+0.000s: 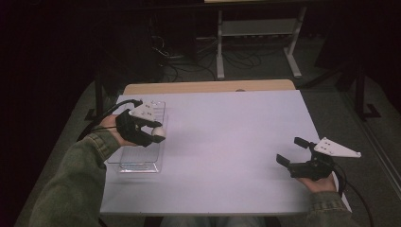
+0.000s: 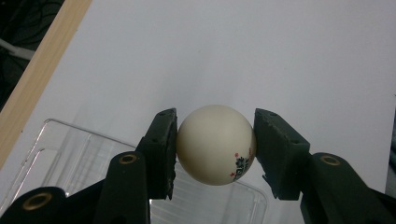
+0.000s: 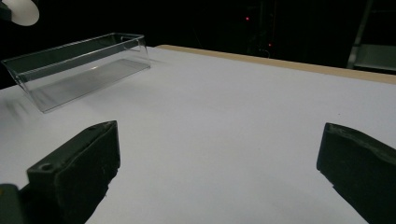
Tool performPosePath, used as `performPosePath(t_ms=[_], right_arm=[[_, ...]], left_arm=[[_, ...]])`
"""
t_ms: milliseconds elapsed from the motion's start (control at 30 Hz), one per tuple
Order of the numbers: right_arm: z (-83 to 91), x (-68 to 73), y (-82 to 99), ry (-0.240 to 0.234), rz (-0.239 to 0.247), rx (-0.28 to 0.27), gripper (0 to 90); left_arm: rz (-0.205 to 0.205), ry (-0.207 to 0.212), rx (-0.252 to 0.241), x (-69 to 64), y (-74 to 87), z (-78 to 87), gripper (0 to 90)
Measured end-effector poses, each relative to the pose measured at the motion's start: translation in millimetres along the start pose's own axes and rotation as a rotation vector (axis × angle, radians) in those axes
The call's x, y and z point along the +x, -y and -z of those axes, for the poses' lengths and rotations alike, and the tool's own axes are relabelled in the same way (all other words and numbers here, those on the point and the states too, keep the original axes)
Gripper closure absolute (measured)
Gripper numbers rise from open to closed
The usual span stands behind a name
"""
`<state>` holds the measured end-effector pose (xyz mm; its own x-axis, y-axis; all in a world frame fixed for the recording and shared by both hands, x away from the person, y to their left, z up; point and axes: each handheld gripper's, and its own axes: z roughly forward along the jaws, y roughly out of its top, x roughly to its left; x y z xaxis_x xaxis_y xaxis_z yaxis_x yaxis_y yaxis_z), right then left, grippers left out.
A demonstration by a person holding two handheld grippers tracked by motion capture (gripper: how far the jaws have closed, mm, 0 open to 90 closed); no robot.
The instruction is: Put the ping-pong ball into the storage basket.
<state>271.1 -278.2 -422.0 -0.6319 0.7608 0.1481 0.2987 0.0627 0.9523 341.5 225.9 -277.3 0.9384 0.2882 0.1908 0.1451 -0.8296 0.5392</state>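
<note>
A cream-white ball (image 2: 215, 144) with small red and black print is clamped between the two black jaws of my left gripper (image 2: 215, 148). In the high view the ball (image 1: 159, 132) hangs over the right rim of a clear plastic tray (image 1: 124, 161) at the table's left, held by the left gripper (image 1: 157, 133). The tray (image 2: 65, 156) lies below the left jaw and looks bare inside. My right gripper (image 1: 293, 151) rests open near the table's right front edge, nothing between its jaws. From there the tray (image 3: 79, 65) stands far left, the ball (image 3: 21, 10) above it.
The white table top (image 1: 227, 142) has a wooden strip (image 1: 208, 87) along its far edge. Behind the table a white frame (image 1: 257, 33) and loose cables (image 1: 189, 61) sit on the dark floor.
</note>
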Motion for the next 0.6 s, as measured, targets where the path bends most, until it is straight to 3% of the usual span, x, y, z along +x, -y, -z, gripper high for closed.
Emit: performPosePath(t_ms=[267,600], right_arm=[[0.1,-0.2,0.0,0.0,-0.002,0.0,0.0],[-0.7,0.2,0.3,-0.003,-0.001,0.006,0.0]], left_arm=[[-0.014,-0.006,0.033,4.1,-0.6,10.0,51.0],[-0.012,-0.018,0.122,12.3,3.1,20.8,51.0]])
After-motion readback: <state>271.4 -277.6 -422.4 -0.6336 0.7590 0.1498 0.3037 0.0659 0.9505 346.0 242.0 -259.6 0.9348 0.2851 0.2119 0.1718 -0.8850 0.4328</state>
